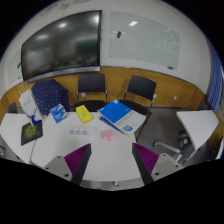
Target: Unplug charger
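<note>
White tables (pixel 110 140) hold a blue book (pixel 118 115) near the middle and a yellow box (pixel 84 114) beside it. The gripper (pixel 112 160) hangs high with its fingers spread apart, holding nothing. I cannot spot the charger. Moving down blind could knock the book.

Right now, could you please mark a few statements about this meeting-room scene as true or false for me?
1. The hand-held gripper is clamped on a charger. False: its fingers stand open with nothing between them.
2. A blue folder lies on the white table beyond the fingers. True.
3. A yellow item lies beside the blue folder. True.
4. The table is bare. False: several items lie on it.
5. Black chairs stand behind the table. True.
</note>
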`<control>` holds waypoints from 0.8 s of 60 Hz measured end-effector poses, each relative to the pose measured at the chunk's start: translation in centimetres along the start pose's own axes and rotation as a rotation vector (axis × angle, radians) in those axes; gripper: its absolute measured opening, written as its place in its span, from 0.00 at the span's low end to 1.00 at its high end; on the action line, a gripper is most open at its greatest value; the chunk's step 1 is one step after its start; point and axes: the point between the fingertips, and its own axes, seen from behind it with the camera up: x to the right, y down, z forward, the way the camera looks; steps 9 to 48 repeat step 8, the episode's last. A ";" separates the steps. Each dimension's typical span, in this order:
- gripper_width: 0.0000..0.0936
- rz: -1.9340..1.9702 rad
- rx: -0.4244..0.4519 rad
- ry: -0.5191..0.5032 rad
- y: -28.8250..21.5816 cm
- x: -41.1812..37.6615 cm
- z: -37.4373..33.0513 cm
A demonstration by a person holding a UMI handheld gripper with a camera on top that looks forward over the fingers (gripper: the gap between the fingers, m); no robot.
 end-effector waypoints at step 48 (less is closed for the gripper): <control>0.92 0.008 -0.024 0.001 1.3 0.1 0.3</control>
